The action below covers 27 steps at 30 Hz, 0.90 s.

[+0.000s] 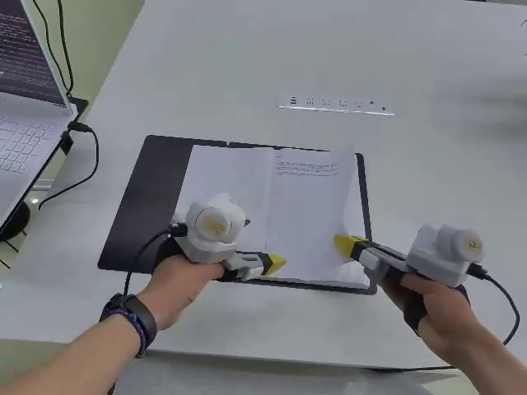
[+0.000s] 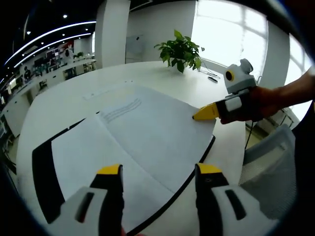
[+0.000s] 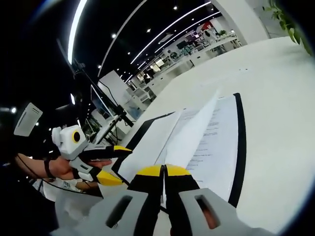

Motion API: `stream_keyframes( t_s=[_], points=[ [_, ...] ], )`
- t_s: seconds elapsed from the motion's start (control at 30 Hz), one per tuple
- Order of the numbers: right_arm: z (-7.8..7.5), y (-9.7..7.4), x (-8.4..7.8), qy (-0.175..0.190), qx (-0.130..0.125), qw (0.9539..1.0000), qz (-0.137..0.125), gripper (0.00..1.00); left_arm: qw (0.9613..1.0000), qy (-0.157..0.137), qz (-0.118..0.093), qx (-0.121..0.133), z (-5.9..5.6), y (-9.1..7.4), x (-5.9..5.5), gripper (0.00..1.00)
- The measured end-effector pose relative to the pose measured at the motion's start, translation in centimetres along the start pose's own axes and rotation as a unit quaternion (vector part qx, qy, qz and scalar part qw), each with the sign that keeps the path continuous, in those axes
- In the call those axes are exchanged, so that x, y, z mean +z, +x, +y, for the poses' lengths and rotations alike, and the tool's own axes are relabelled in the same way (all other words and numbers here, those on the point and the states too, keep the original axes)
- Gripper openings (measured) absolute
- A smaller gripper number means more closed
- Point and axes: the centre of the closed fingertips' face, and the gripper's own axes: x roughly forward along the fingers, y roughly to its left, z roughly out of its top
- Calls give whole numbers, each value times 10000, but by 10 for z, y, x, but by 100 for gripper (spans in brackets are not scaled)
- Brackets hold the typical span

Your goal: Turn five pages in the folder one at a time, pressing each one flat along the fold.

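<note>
1. Head view: The folder (image 1: 148, 206) lies open on the white table (image 1: 206, 74), close to the person. A laptop (image 1: 25, 123) sits far to the left. The left gripper (image 1: 276, 263) rests at the near edge of the folder, close to the fold (image 1: 270, 206). The right gripper (image 1: 344, 243) is at the near right corner of the right page (image 1: 309, 214), and that corner looks a little lifted.

2. Left gripper view: The left gripper (image 2: 160, 172) has its two yellow tips wide apart, with nothing between them. They hang just over the near edge of the folder (image 2: 42, 162). The right gripper (image 2: 211, 112) comes in from the right with its tip on the edge of the page (image 2: 157, 132). A plant (image 2: 182, 49) stands far away.

3. Right gripper view: The right gripper (image 3: 165, 172) has its tips squeezed together. The page (image 3: 197, 132) rises up from between them, so I think it is pinching that page. The left gripper (image 3: 106, 167) waits on the left.

4. My guess at the step: one page is just being picked up to turn. Next, the right gripper should carry it over to the left side without tearing it. Then the open left gripper can press it flat along the fold. I cannot tell how many pages are done.
</note>
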Motion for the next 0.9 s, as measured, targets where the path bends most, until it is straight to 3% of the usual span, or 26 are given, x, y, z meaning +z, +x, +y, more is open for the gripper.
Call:
stream_keyframes(
  t_s=[0.3, 0.9],
  points=[
    [22, 16, 7, -195, 182, 9996, 64, 0, 9998, -7, -100, 157, 16, -24, -4, 60],
    [80, 63, 9, -462, 712, 9961, 257, 0, 9963, -391, -297, 704, 53, -83, -26, 63]
  ],
)
